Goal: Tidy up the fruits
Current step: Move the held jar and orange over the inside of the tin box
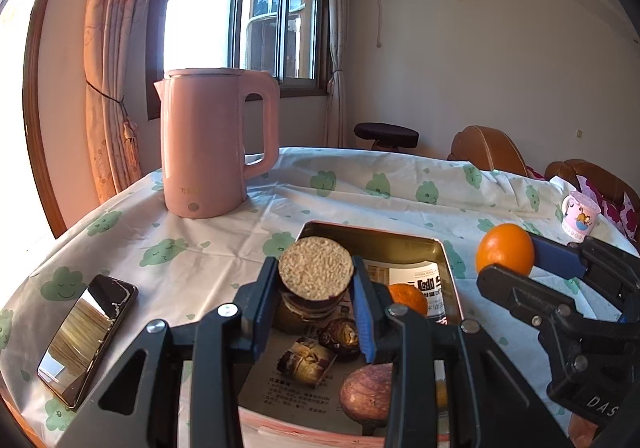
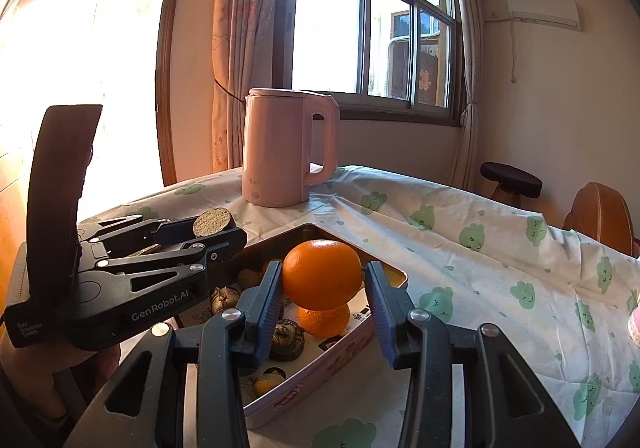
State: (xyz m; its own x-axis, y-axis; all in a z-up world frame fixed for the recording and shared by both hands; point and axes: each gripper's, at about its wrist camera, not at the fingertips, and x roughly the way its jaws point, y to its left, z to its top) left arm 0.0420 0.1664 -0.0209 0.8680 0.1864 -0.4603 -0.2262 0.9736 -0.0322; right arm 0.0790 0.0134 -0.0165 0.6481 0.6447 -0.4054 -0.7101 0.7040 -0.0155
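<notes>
On the left of the left wrist view a dark phone (image 1: 86, 336) lies flat on the cloud-print cloth of the table (image 1: 224, 244), and behind it a pink kettle (image 1: 212, 140) stands upright before the window. Next comes the left claw (image 1: 316, 284), pinching a round, flat fruit with a rough tan face (image 1: 316, 274) between its blue pads, held above the metal tin (image 1: 434, 248). Inside the tin, on printed paper, lie a small orange (image 1: 410, 298), a dark brown wrinkled fruit (image 1: 340, 334) and a reddish-brown round fruit (image 1: 368, 392). To the right of the tin's edge, the right claw (image 1: 508, 260) pinches a large orange (image 1: 505, 254) clear of the cloth. Farther right a small pink printed cup (image 1: 580, 216) stands near the table's edge. In the right wrist view the large orange sits gripped between the pads directly above the small orange in the tin, with the left claw off to the left, over the tin's left side.
</notes>
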